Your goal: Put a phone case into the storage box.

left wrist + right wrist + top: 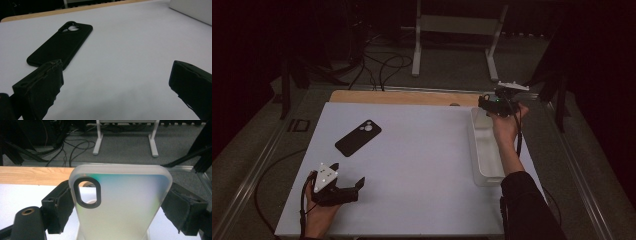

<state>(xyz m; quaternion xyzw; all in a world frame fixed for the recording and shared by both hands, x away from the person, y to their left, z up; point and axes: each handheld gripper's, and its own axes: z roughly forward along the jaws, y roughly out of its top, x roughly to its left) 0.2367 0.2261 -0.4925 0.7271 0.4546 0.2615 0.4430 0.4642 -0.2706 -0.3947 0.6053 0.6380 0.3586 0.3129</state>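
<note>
One frosted, translucent plastic phone case with a dark-rimmed oval camera cut-out [120,202] stands upright between the jaws of the right gripper [120,207], its long edges pressed by the two black foam pads [60,207], which sit wide apart to span the case's width. The cut-out lies toward the left jaw in the right gripper view, and the case's rounded top edge rises well past the pad tips. Directly below this gripper is a white, rectangular plastic bin [484,150], whose far end sits under the person's right hand [504,122]; the lower end of the case seems to reach down toward the bin, though whether it touches the bin cannot be told. In the high view the right gripper [492,105] hangs over the bin's far end, near the table's far right corner.

Well apart from it, the left gripper [354,187] rests low on the white table top [422,165] with its jaws spread and nothing between them. Ahead of its left jaw, a little beyond the pad tip, lies a flat, black, matte phone case with a round camera opening [61,43], face down on the white surface and apart from the pads. Beyond the white sheet, a bare wooden strip [32,175] edges the table's far side, and past that a grey floor carries loose black cables [75,145] and a white metal stand [125,135].
</note>
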